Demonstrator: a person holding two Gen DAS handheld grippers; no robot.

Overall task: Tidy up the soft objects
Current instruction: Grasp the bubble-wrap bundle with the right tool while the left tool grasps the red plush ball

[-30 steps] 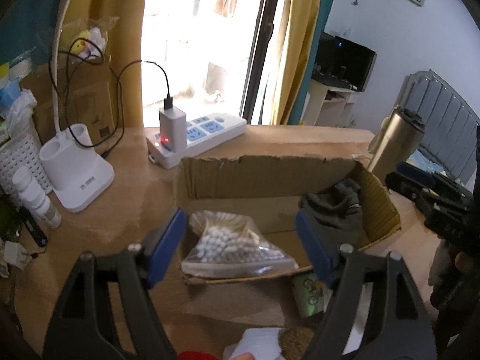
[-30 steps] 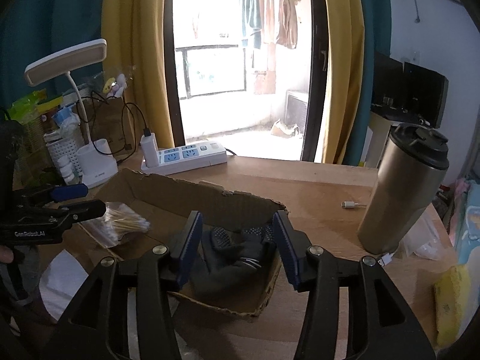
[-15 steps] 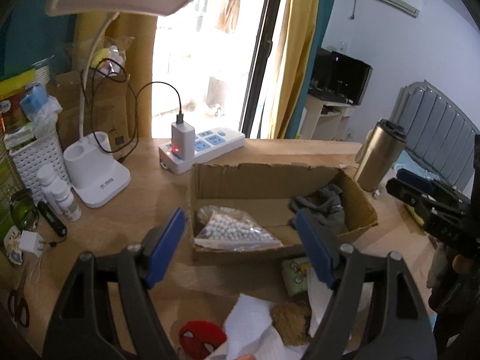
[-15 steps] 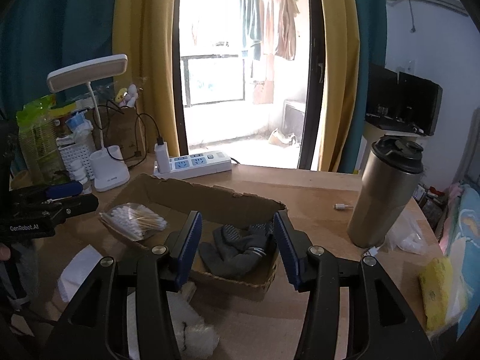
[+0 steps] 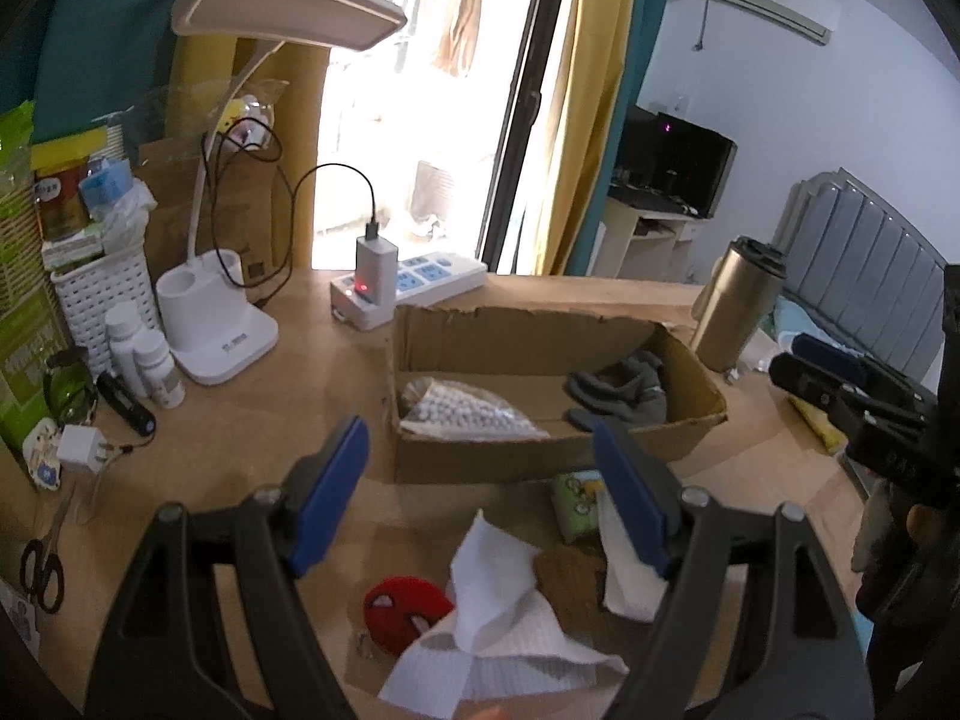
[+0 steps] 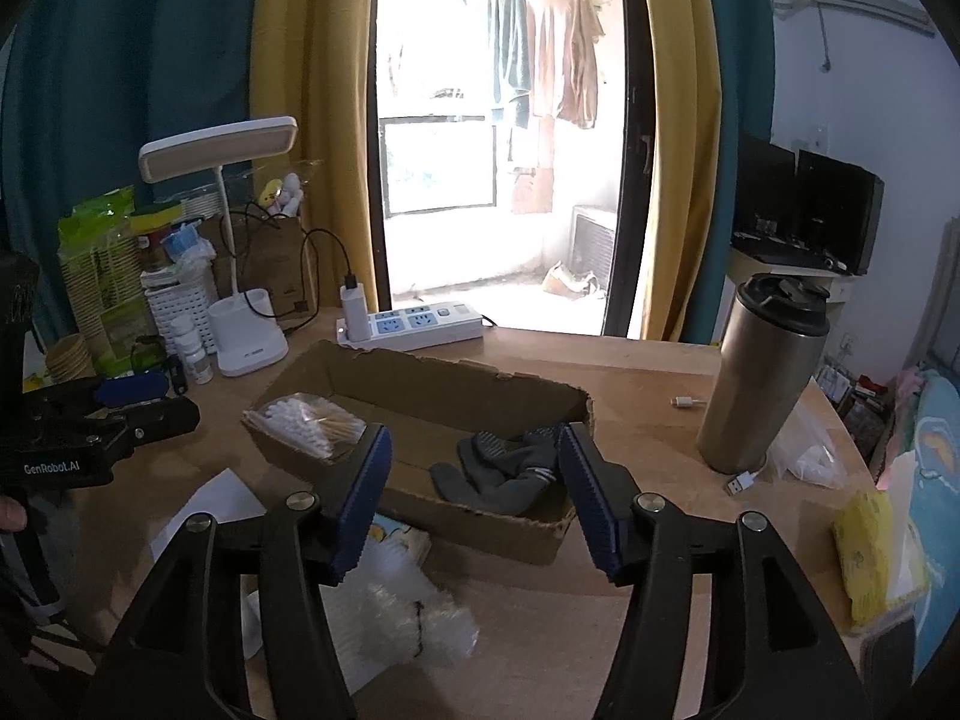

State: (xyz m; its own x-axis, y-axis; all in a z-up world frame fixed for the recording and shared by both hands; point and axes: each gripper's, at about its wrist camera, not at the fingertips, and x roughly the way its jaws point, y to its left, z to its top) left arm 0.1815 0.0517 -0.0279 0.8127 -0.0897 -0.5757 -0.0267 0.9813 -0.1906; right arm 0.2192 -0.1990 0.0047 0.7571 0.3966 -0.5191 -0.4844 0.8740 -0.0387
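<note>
Partly done: swab bag and grey socks boxed beyond both empty, parted claws, right jaws just widening; tissues, red plush beneath, unsorted.

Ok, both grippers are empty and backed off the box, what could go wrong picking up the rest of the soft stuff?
1. The white tissue drapes over the red Spider-Man plush; the left gripper may grab both at once.
2. The bag of cotton swabs overhangs the cardboard box wall, so a nudge could tip it out.
3. The right gripper, whose jaws just opened wider with nothing between them, could knock the steel tumbler.
</note>
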